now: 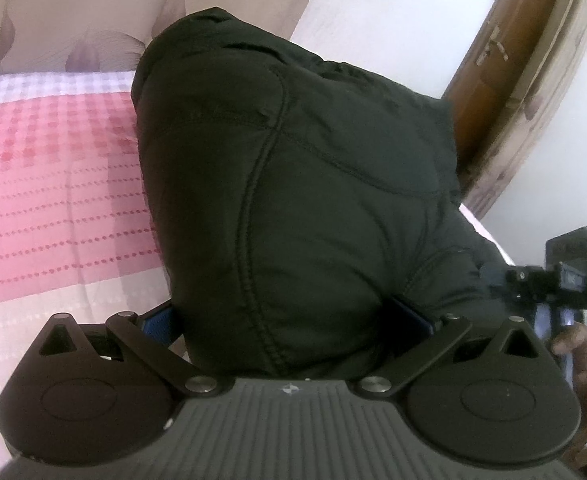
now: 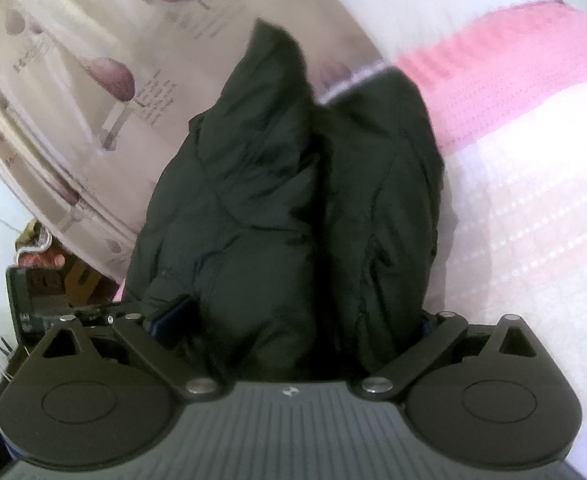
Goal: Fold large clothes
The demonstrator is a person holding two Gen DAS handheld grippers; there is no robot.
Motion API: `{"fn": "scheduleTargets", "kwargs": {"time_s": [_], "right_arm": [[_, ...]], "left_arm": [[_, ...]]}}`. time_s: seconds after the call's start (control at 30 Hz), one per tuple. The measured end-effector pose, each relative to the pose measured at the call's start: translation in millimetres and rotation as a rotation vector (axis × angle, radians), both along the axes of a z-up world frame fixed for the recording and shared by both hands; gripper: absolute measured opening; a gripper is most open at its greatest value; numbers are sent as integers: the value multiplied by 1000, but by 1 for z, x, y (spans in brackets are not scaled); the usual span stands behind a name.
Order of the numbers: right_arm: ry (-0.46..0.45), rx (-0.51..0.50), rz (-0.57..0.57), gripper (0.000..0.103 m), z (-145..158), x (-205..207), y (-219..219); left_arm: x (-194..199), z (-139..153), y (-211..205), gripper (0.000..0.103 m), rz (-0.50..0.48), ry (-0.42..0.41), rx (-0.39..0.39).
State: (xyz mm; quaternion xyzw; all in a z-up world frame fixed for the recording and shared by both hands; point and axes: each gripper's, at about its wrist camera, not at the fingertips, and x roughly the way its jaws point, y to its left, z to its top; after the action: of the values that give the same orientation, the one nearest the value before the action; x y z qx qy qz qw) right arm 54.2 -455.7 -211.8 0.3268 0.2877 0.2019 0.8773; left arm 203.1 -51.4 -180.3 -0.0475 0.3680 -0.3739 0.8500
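A bed [image 1: 53,184] with a pink checked cover is seen beneath a dark padded jacket [image 1: 293,184]. Bunched jacket fabric is clamped between the jaws of the left gripper [image 1: 289,320] and the right gripper [image 2: 293,320].

1. This is a bedroom in a home. A bed with a pink and white checked bedspread [image 1: 53,168] lies to the left of the left gripper's fingers and to the right of the right gripper's fingers [image 2: 533,152].
2. Beige curtains with a purple leaf print [image 2: 93,80] hang beyond and to the left of the right fingers.
3. A brown wooden door [image 1: 493,80] with a metal handle stands beyond and to the right of the left fingers, set in a plain white wall [image 1: 393,12].
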Motion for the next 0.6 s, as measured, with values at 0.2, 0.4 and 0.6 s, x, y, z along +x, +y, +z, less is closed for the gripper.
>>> {"fn": "scheduleTargets", "kwargs": {"time_s": [0.2, 0.4, 0.6], "right_arm": [[31, 58, -1, 103, 1, 5, -15], [43, 90, 14, 103, -1, 23, -24], [20, 46, 60, 103, 1, 40, -11]], "left_arm": [[8, -4, 9, 103, -37, 39, -60], [19, -8, 15, 103, -62, 90, -119], [26, -15, 15, 103, -73, 119, -162]]}}
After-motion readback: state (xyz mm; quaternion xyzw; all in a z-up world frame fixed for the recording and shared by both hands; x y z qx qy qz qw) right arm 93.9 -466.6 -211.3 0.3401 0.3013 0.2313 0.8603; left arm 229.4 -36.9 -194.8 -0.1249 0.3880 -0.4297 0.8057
